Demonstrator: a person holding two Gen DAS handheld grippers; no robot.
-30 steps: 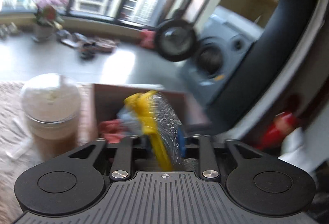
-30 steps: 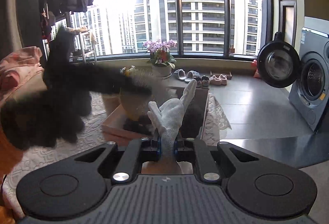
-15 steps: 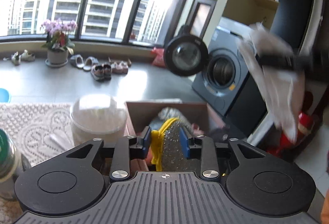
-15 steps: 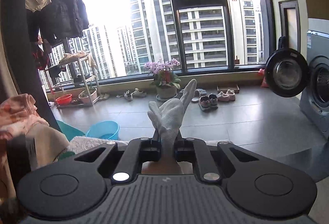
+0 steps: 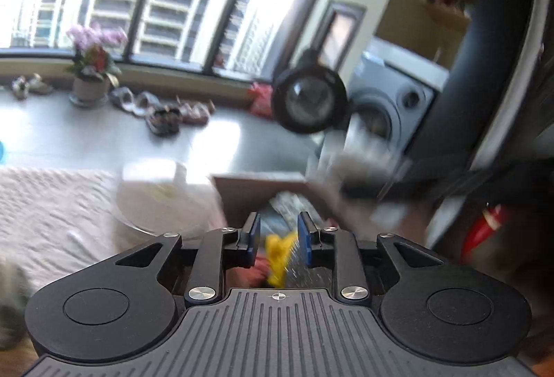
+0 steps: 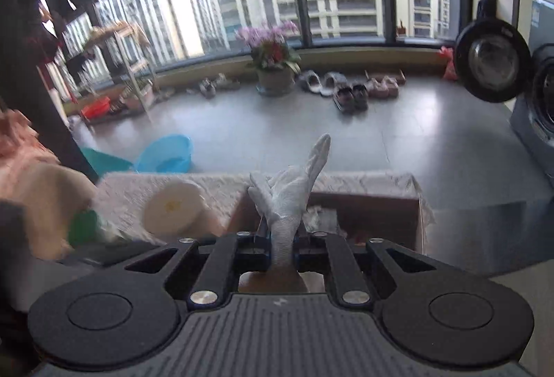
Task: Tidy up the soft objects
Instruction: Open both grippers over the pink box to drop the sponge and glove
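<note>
My left gripper (image 5: 279,240) is open over a brown cardboard box (image 5: 256,190). A yellow and silver scouring sponge (image 5: 278,255) is below and between the blue pads, apart from them, over the box. My right gripper (image 6: 279,240) is shut on a white cloth glove (image 6: 294,183) that sticks up above the fingers. It hangs above the same box (image 6: 381,207). In the left wrist view the right gripper and the glove (image 5: 360,162) show as a blur at the right.
A lidded plastic drink cup (image 5: 155,200) stands left of the box on a lace tablecloth (image 5: 52,203); it also shows in the right wrist view (image 6: 173,207). A green-capped item (image 6: 83,226) sits at the left. A washing machine (image 5: 391,113) stands beyond the table.
My left gripper has opened and the sponge has dropped out of its pads toward the box. My right gripper has come down toward the box with the glove.
</note>
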